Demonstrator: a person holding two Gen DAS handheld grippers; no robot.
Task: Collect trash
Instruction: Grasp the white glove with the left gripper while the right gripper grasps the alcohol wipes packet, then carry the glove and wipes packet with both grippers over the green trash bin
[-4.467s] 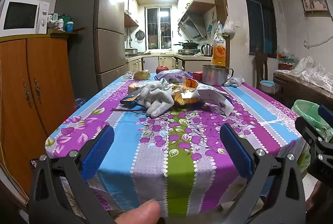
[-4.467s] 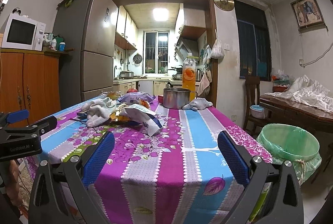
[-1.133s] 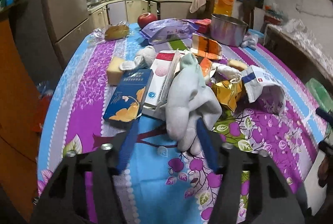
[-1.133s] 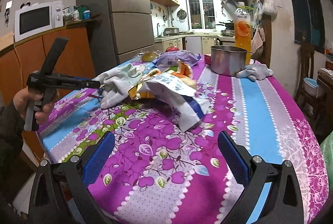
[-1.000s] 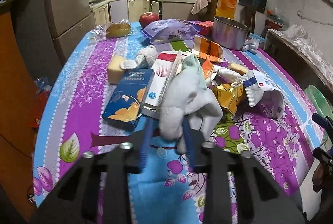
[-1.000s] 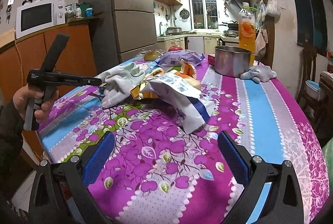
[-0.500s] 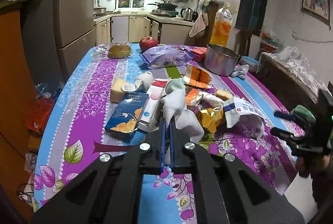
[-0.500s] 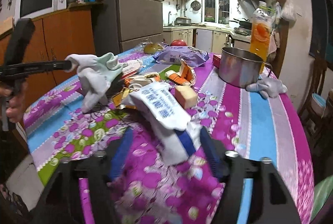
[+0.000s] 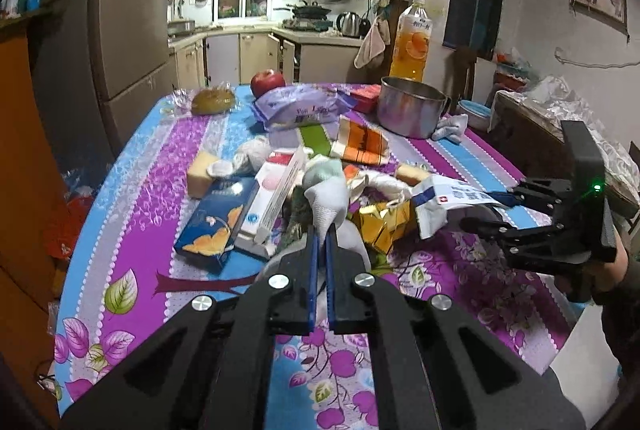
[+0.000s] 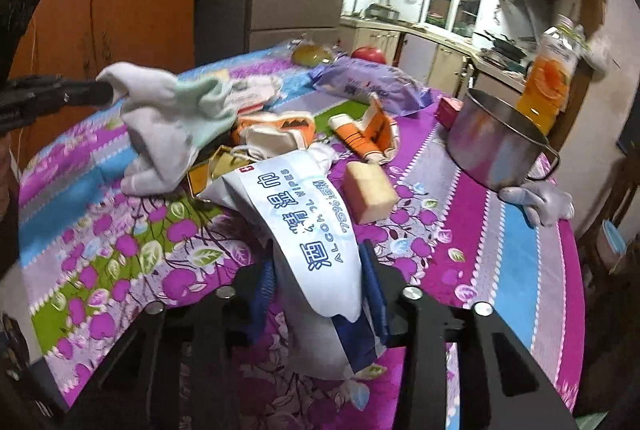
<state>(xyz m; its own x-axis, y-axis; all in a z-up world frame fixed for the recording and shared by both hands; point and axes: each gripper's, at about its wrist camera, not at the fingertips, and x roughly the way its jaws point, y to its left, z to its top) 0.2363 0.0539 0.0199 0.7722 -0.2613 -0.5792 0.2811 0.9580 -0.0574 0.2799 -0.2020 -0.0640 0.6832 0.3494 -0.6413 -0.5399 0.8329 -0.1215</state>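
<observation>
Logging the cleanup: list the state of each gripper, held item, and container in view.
Left gripper: shut on the glove.
Glove: pinched, lifted, hanging.
Right gripper: shut on the wipes pack.
Wipes pack: gripped, opened end toward the camera.
Pot: upright, lidless.
Juice bottle: upright, capped.

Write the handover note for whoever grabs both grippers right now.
Left gripper: shut on the white glove, lifted off the pile.
Right gripper: shut on the alcohol wipes packet.
Left on the tablecloth: gold wrapper, orange carton, blue box, purple bag.
Nothing shows as binned yet; no bin is in view now.
</observation>
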